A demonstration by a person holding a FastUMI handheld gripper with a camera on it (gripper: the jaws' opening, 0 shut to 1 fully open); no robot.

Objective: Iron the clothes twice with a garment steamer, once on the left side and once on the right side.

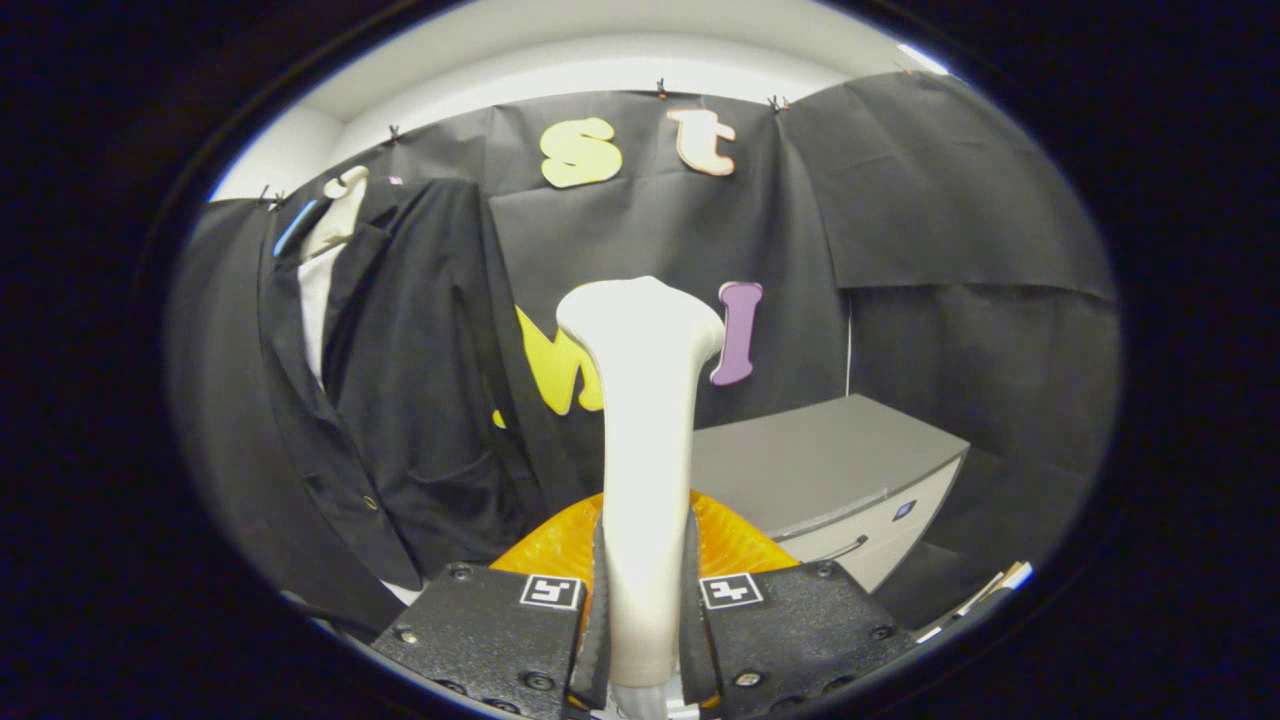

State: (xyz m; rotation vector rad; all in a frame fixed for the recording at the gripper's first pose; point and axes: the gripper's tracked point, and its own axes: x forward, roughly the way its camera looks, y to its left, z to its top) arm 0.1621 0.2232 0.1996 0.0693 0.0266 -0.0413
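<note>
Gripper (646, 620) clamped on white plastic garment steamer (645, 400), upright, flared head up. Dark hanging jacket (400, 400) beyond, left of it. Grey cabinet (830, 480) close on the right.

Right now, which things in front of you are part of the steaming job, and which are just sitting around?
Part of the job:
- garment steamer, clamped upright between the gripper fingers
- dark jacket, hanging beyond the fingers, beside the steamer head

Just about:
- grey drawer cabinet, beyond the fingers
- orange base, behind the steamer handle
- papers past the cabinet
</note>
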